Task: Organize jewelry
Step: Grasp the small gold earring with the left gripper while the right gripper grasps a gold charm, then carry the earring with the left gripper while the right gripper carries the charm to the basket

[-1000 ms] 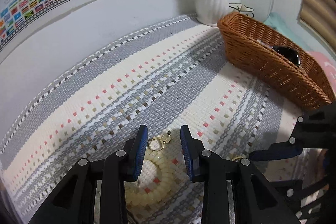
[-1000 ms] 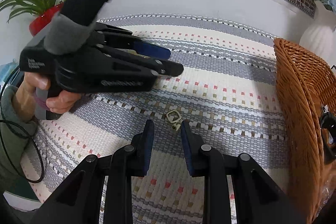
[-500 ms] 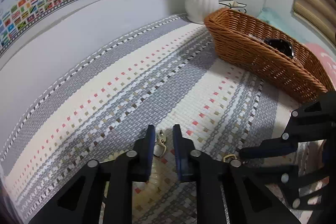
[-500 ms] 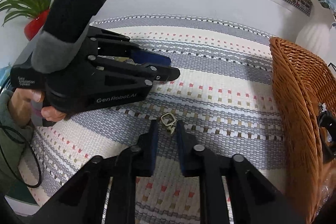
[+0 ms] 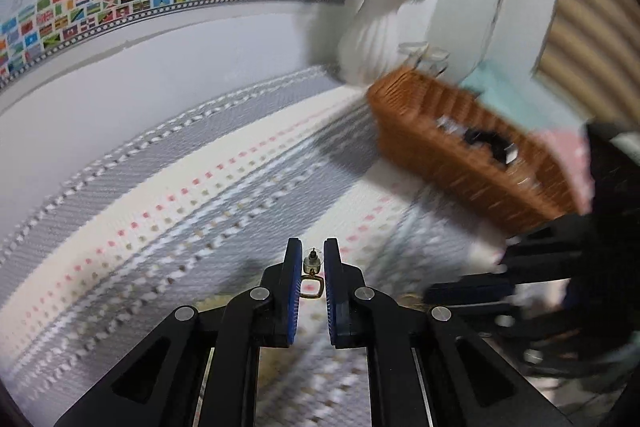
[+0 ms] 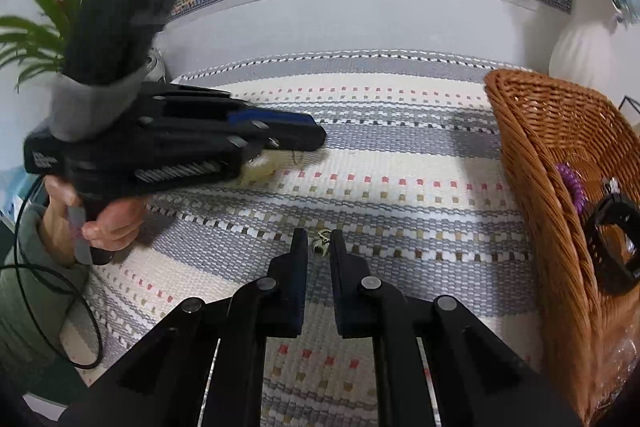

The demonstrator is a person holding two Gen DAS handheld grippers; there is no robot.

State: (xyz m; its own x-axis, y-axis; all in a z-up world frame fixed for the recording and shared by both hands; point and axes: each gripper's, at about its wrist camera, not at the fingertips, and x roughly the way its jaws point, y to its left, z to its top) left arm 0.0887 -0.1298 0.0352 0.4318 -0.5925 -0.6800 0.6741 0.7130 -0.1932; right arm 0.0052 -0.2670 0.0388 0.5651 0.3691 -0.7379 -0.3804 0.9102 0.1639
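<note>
Above the striped mat (image 5: 168,187), each gripper, left (image 5: 313,261) and right (image 6: 319,247), pinches one small gold earring (image 5: 311,277).

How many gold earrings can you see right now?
2. One earring is pinched in the left tool, lifted off the mat. The other earring sits between the right tool tips. More may be hidden in the basket.

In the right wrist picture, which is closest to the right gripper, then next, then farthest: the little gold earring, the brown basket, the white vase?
1. Gold earring, pinched at the right gripper tips.
2. Wicker basket, off to the right.
3. White vase, behind the basket, far right.
</note>
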